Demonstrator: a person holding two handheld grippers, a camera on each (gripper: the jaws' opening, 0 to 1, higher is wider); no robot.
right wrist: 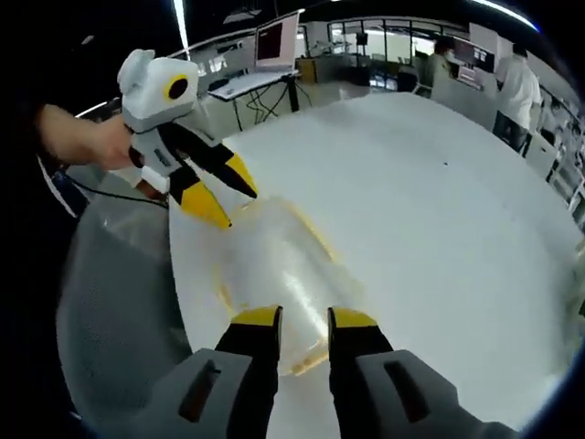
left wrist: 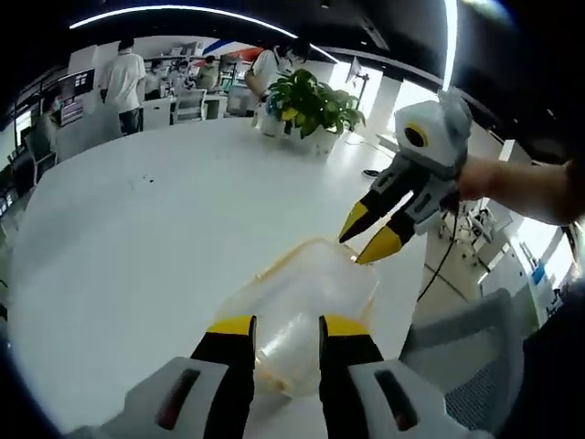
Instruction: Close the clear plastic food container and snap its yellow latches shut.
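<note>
While both grippers sit at the container, the step in hand appears to be the closing itself: the clear lid looks down over the body, though whether it is fully seated cannot be told from either view.

Left gripper view, from left to right. The white table runs bare from 9 o'clock toward centre. The left gripper rises at 6 o'clock, its jaws apart with the near end of the container between the yellow tips; contact with the plastic cannot be confirmed. A yellow latch shows as a thin strip along the container's far-left edge, seemingly not yet pressed home. At 2 o'clock the right gripper enters, held by a hand, jaws slightly apart, tips just beside the container's far-right corner.

Right gripper view, from left to right. At 10 o'clock the left gripper is near the container's far end. The right gripper stands at 6 o'clock, jaws apart, straddling the near end.

Next move, as judged: press the lid flat, then push each latch against the side wall until it catches (one gripper bracing, the other pressing).

Surroundings: a potted plant at 12 o'clock stands well apart; a grey chair sits at 4 o'clock beside the table edge. Nothing obstructs the work; the container lies near that edge and could slide.
</note>
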